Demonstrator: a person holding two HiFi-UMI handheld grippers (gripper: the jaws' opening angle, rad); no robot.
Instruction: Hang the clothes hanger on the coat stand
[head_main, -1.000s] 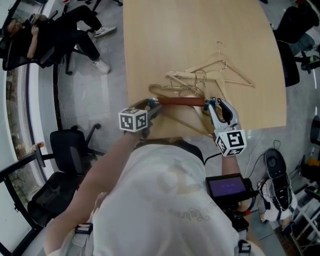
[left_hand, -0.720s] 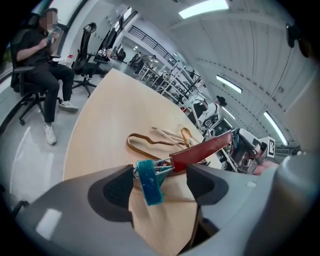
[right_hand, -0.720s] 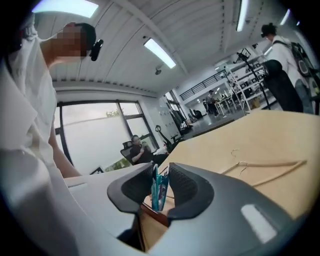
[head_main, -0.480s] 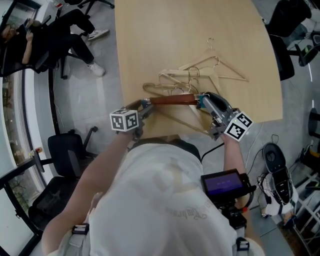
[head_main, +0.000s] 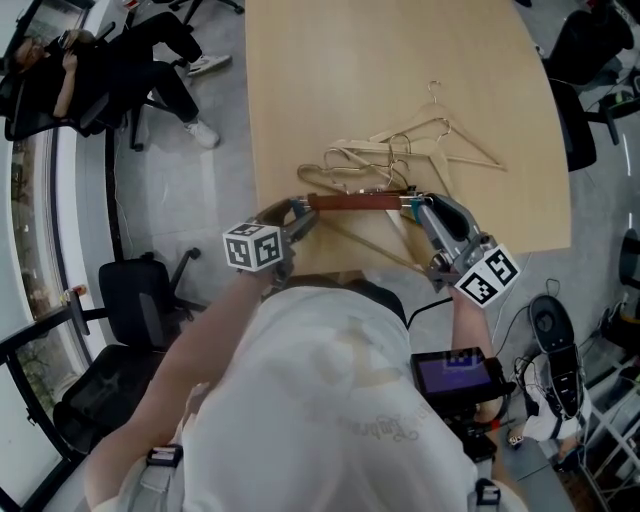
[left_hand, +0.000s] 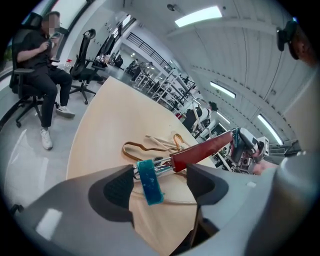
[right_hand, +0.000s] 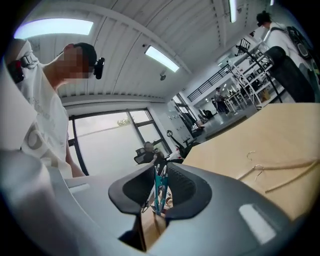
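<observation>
A clothes hanger with a red-brown bar (head_main: 360, 201) and a teal clip at each end lies across the near edge of the wooden table (head_main: 400, 60). My left gripper (head_main: 300, 212) is at the bar's left end. In the left gripper view its jaws (left_hand: 160, 182) stand open, wide of the teal clip (left_hand: 149, 181) between them, and the bar (left_hand: 202, 150) runs off toward the other gripper. My right gripper (head_main: 420, 208) is at the right end. Its jaws (right_hand: 160, 187) are closing, and the pads press the other teal clip (right_hand: 160, 192).
Several pale wooden hangers (head_main: 400, 155) lie tangled on the table just beyond the red-brown bar. Office chairs (head_main: 140, 300) and a seated person (head_main: 110, 70) are on the floor at the left. A small screen (head_main: 455, 372) hangs at my waist. No coat stand shows.
The right gripper's marker cube has swung outward to the right while its jaws stayed at the bar's right end. The left gripper and the hanger have hardly moved.
</observation>
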